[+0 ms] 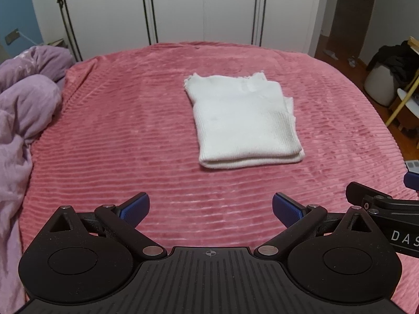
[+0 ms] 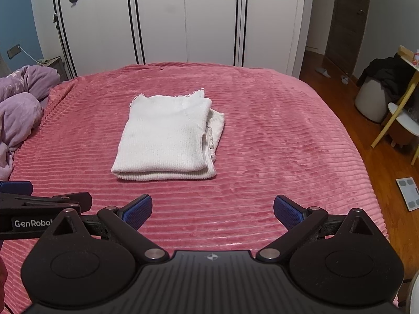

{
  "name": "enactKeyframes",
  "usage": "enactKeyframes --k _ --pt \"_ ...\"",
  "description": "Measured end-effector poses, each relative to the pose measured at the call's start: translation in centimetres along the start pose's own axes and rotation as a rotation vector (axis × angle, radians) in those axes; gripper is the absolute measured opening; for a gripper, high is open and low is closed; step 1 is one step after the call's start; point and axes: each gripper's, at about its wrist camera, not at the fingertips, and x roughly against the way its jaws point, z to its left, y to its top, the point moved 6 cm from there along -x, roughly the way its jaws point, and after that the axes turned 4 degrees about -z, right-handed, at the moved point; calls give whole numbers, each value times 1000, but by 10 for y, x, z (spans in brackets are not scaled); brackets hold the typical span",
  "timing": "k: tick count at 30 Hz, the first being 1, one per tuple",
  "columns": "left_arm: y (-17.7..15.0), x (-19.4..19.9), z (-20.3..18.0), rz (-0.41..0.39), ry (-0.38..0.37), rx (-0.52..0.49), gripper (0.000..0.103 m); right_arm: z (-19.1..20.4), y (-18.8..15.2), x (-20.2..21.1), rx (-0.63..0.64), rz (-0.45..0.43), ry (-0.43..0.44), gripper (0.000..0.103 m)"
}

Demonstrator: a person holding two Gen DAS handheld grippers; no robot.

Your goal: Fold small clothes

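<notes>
A small white knit garment (image 1: 242, 121) lies folded into a neat rectangle on the pink ribbed blanket (image 1: 117, 130); it also shows in the right wrist view (image 2: 167, 138), with its folded edge toward me. My left gripper (image 1: 210, 208) is open and empty, held back from the garment's near edge. My right gripper (image 2: 212, 210) is open and empty too, just short of the garment. Each gripper's side shows at the edge of the other's view. Nothing touches the garment.
A purple duvet (image 1: 23, 104) is bunched at the bed's left side. White wardrobe doors (image 2: 183, 18) stand behind the bed. To the right are wooden floor, a bathroom scale (image 2: 408, 193), a yellow-legged stool (image 2: 398, 120) and a basket with dark clothes (image 2: 377, 91).
</notes>
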Motion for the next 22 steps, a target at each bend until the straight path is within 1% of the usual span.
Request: enactKeyframes --k 4,15,22 --pt "0 1 -2 -13 0 -13 102 -1 0 1 -6 -3 -2 99" --pt "-3 1 -3 -3 -2 -17 102 -1 -2 3 6 -13 -28 99" --pt "-6 1 -7 2 8 -34 103 -3 -2 5 4 -17 -27 99"
